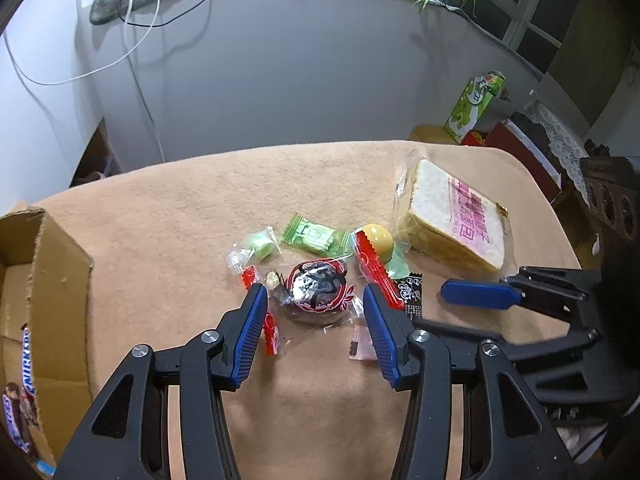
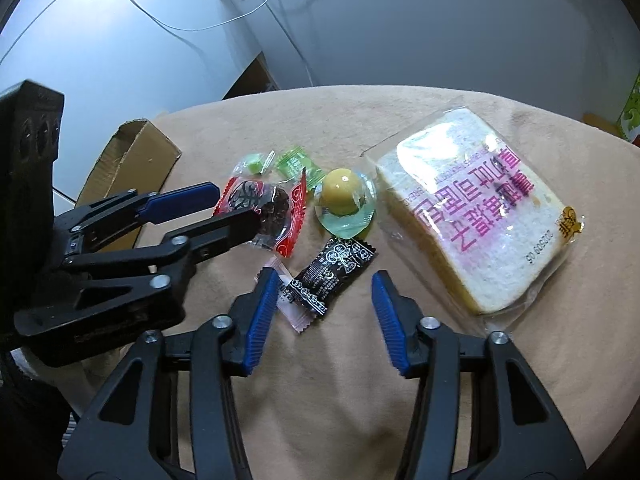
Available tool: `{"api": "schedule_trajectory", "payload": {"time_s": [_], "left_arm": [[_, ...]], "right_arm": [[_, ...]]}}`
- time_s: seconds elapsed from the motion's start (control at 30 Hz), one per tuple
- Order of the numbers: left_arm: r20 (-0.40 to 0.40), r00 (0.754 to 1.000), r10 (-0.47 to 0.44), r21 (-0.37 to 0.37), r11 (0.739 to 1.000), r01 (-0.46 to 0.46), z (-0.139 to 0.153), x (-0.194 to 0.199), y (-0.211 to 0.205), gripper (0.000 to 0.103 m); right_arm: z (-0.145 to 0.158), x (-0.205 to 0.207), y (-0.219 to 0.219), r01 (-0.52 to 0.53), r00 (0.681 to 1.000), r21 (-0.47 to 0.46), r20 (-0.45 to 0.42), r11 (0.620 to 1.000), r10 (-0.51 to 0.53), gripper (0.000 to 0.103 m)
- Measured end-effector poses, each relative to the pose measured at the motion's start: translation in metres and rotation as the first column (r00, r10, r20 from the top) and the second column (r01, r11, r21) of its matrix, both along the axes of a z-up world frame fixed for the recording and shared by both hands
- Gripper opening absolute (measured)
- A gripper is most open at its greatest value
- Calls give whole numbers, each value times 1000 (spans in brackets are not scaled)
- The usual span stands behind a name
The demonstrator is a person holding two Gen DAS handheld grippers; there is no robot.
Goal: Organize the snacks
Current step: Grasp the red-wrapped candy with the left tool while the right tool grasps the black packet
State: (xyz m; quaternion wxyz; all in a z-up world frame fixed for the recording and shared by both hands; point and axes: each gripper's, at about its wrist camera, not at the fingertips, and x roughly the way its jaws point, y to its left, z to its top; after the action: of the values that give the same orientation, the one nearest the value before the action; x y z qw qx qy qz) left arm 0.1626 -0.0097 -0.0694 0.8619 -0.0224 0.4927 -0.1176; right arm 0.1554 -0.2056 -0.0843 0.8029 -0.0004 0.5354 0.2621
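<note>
Beige cloth covers the worktop (image 1: 200, 208), which stands against a pale wall with loose cables hanging down it. A cardboard box (image 1: 44, 280) sits open at the left edge and already holds wrapped bars. The loose snacks lie in a cluster near the middle; a bagged bread loaf (image 1: 456, 224) lies to their right.

Left hand-held gripper (image 1: 314, 296): jaws apart, nothing clamped. It points steeply down at the red-edged round snack (image 1: 318, 292), which lies flat on the cloth between the two blue pads. Neither pad appears to press on the wrapper. The clear wrapper runs roughly across the jaw gap, with its red crimped ends beside each pad.

Right hand-held gripper (image 2: 324, 280): jaws apart, nothing clamped. The black sachet (image 2: 330, 276) lies directly ahead of it, between the fingertips and nearer the left pad. The sachet's long axis runs diagonally, from lower left to upper right in the right wrist view, so it is not square to the jaws. A pink-white sachet (image 2: 286, 300) lies partly under it, touching the left pad. A yellow jelly cup (image 2: 344, 204) sits just beyond.

Assessment: each gripper is already aligned over its own item, and the left one is nearer the box. The coming move probably depends on closing across the short width of each packet; the overlapping pink-white sachet risks being caught as well.
</note>
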Motion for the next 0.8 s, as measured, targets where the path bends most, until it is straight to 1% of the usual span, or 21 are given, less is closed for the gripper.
{"api": "schedule_trajectory", "payload": {"time_s": [0.1, 0.23, 0.37, 0.43, 0.57, 0.6, 0.67, 0.7, 0.73, 0.8], "left_arm": [[-13, 1000, 4, -1, 1000, -4, -4, 3, 1, 49], [-29, 1000, 8, -27, 1000, -9, -8, 10, 1, 49], [-16, 1000, -7, -11, 1000, 7, -7, 14, -2, 49], [-13, 1000, -19, -11, 1000, 19, -8, 14, -3, 49], [-8, 1000, -24, -14, 1000, 24, -10, 14, -3, 47], [-6, 1000, -28, -9, 1000, 28, -10, 13, -4, 46], [-1, 999, -34, 1, 999, 34, -10, 12, -5, 45], [2, 999, -36, 3, 999, 36, -10, 11, -5, 44], [4, 999, -37, 4, 999, 37, -9, 11, -4, 44], [11, 999, -36, -1, 999, 36, -9, 9, -4, 39]], "right_arm": [[-3, 1, 4, 6, 1000, -6, 1, 1000, -6, 47], [-5, -1, 10, -5, 1000, -33, 17, 999, 6, 47], [-11, -2, 20, -21, 999, -60, 27, 998, 23, 47], [-12, -3, 27, -30, 998, -83, 45, 996, 34, 47], [-13, 0, 37, -34, 997, -99, 59, 994, 40, 47], [-13, 0, 39, -36, 997, -108, 65, 994, 44, 45], [-13, 0, 42, -38, 995, -142, 87, 989, 51, 36], [-14, -2, 42, -38, 993, -168, 103, 985, 56, 27], [-14, -3, 43, -37, 991, -190, 116, 981, 60, 25], [-14, -4, 40, -46, 991, -191, 116, 980, 69, 25]]}}
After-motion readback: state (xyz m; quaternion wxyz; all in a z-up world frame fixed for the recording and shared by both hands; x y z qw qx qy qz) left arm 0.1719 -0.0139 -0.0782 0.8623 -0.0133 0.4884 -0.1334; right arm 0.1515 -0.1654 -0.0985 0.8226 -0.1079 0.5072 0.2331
